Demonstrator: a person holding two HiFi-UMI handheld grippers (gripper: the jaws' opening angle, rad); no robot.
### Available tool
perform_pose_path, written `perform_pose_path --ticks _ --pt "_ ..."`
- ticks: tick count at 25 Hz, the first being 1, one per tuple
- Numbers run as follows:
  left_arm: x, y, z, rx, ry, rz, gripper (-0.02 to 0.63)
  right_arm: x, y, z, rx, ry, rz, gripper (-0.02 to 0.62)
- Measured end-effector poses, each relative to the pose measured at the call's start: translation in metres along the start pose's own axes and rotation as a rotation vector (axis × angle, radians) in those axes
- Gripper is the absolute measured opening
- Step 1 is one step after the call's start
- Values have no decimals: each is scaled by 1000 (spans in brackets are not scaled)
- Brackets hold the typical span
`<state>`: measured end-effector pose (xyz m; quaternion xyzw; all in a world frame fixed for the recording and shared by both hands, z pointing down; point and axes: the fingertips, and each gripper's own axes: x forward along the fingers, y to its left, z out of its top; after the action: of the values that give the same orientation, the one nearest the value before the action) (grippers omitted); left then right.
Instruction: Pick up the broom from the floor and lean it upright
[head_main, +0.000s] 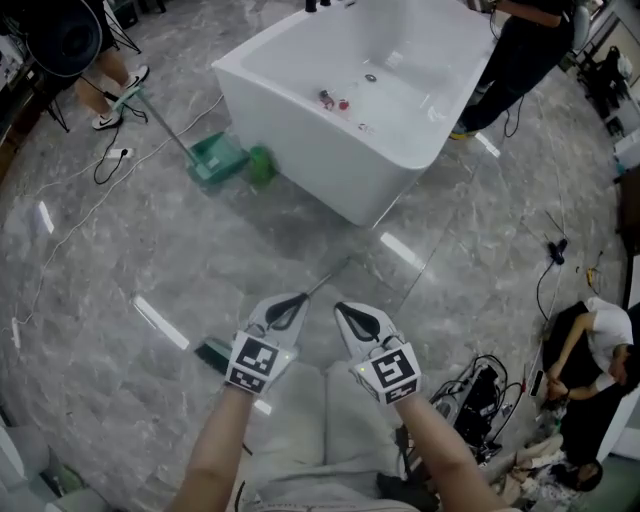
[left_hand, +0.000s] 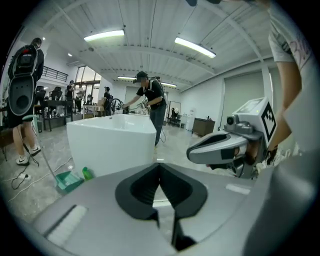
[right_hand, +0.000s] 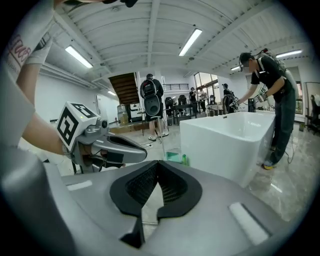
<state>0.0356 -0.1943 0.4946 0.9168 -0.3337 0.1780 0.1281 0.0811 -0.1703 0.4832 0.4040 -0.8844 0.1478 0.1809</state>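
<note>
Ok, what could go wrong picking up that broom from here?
1. Both the left gripper and the right gripper are shut; unopened, they would likely just knock the thin broom handle aside.
2. The handle's end lies near the bathtub; swinging it upright could strike that wall.

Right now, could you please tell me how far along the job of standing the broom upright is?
Done: nothing yet; the thin-handled broom with a dark green head lies flat on the grey marble floor. In hand: nothing; the left gripper and right gripper are both shut and empty, held over the broom. Left: grasp it, lift it and lean it upright.
</note>
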Motion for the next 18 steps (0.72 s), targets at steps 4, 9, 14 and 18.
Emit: perform_pose_path --ticks 4,9,14,18 --pt "60 27 -81 41 46 -37 0 67 -22 -78 -73 35 46 2" --pt "132 47 -190 70 150 -129 1 132 -62 -163 -100 85 61 2" --pt "185 50 -319 84 337 -235 46 185 -95 -246 -85 164 90 2" --pt "203 52 -398 107 497 -241 99 213 -106 -298 -97 244 127 2"
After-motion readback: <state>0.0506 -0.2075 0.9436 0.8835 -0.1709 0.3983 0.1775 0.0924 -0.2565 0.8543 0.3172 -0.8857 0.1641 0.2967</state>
